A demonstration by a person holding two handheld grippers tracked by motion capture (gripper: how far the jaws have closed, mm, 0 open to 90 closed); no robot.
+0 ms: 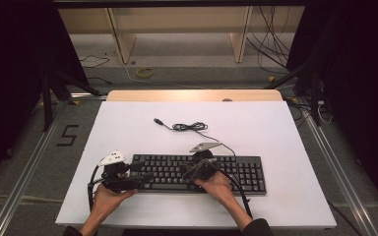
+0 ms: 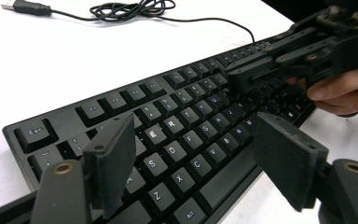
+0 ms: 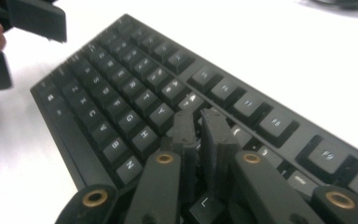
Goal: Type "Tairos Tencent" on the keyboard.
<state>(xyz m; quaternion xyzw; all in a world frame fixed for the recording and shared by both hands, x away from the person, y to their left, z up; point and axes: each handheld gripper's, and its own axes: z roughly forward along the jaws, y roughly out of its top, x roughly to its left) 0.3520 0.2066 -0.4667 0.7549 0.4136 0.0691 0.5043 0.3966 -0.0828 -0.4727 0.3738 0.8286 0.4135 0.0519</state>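
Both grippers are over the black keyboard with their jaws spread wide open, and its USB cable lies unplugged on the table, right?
Not quite. The left gripper is open, but the right gripper has its jaws shut together over the keyboard, as the right gripper view shows. The USB cable does lie unplugged.

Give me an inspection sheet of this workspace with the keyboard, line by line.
Surface: white tabletop, bare around the keyboard.
Job's things: black full-size keyboard lying flat near the front edge.
Clutter: nothing seen.
Grippers: left gripper open above the left-hand keys; right gripper shut, tips down on the middle keys.
Cables: keyboard's black USB cable, loosely coiled behind it, unplugged.
Surroundings: wooden shelf frame, floor cables.
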